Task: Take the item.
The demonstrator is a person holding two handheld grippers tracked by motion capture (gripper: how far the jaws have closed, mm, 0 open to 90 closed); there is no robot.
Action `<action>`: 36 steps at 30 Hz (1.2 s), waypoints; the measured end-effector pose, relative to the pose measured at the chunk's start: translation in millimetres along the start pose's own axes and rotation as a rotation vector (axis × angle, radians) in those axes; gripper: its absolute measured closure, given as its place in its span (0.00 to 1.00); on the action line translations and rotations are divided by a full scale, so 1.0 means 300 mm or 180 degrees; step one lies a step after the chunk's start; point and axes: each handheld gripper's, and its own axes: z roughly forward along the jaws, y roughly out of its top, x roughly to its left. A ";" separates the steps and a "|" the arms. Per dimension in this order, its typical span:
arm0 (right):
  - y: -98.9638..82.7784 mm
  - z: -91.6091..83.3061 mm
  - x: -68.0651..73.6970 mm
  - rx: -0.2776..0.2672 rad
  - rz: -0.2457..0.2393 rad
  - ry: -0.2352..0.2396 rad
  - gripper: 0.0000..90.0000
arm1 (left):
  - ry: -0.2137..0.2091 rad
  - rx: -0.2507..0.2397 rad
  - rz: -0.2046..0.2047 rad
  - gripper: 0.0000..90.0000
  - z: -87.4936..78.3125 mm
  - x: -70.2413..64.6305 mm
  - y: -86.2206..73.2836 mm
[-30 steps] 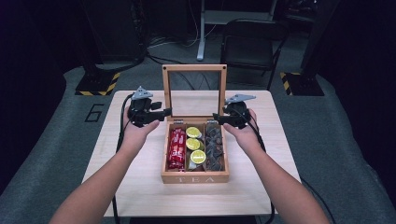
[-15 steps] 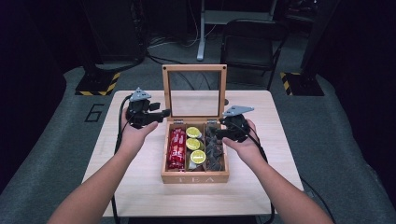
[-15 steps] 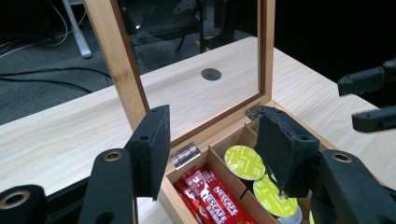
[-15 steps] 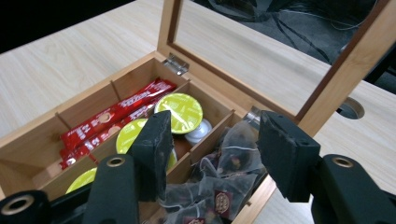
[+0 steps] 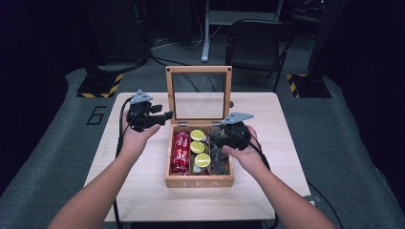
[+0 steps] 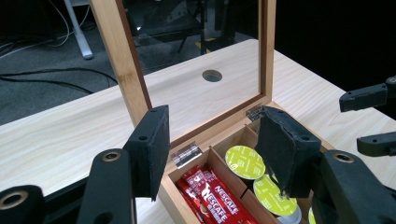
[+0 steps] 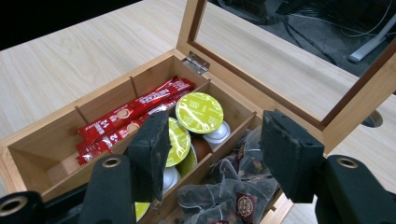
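**Right gripper closes in over the tea bags**

Now the right gripper [image 5: 220, 138] is hanging over the right-hand compartment of the wooden box [image 5: 199, 182], and that compartment is what the coming move looks to turn on. In the right gripper view the clear sachets of tea bags [image 7: 233, 189] lie straight ahead and just below, between the two black jaws, which have just been opening and stand partly spread with nothing pinched in them. Nothing is held yet. My guess: a short dip straight down, and the pile is there.

On the box front, nearest the person, the letters "TEA" are burned into the wood. Next in, at the middle compartment, three green-lidded capsules [image 5: 198, 147] run in a line from 6 toward 12 o'clock. At 9 o'clock of them lie the red stick packs [image 5: 180, 151], long axis also 6 to 12, marked "NESCAFE" in white, with "2 in 1" circles just readable.

Farther out, at 10 o'clock from the box, the left gripper [image 5: 165, 116] hovers beside the hinge corner, jaws also just opening, partly spread, empty. It is clearly the farther hand from the tea bags.

Beyond, the glass lid [image 5: 198, 69] stands upright at 12 o'clock on the table [image 5: 143, 191].
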 end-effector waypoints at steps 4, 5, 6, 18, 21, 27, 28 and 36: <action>-0.009 0.007 0.016 0.0013 -0.0008 0.0038 0.47 | 0.0003 0.0008 -0.0012 0.49 0.000 -0.001 -0.002; -0.012 0.008 0.019 0.0031 -0.0013 0.0045 0.47 | -0.0001 0.0011 -0.0015 0.49 0.001 -0.002 -0.003; -0.015 0.011 0.024 0.0025 0.0000 0.0063 0.47 | -0.0003 0.0019 -0.0020 0.49 0.002 -0.003 -0.004; -0.059 0.041 0.082 0.0088 -0.0044 0.0259 0.43 | 0.0006 0.0002 -0.0005 0.49 0.001 -0.008 -0.002; -0.072 0.051 0.096 0.0100 -0.0062 0.0310 0.42 | -0.0001 0.0016 0.0002 0.49 -0.002 -0.008 -0.001; -0.101 0.069 0.122 0.0151 -0.0095 0.0409 0.41 | 0.0011 0.0022 -0.0017 0.48 -0.004 -0.008 -0.002; -0.107 0.072 0.129 0.0168 -0.0096 0.0411 0.41 | 0.0012 0.0014 -0.0020 0.48 -0.004 -0.009 -0.003; -0.137 0.105 0.169 0.0287 -0.0197 0.0473 0.39 | 0.0008 0.0022 -0.0005 0.48 -0.005 -0.010 -0.005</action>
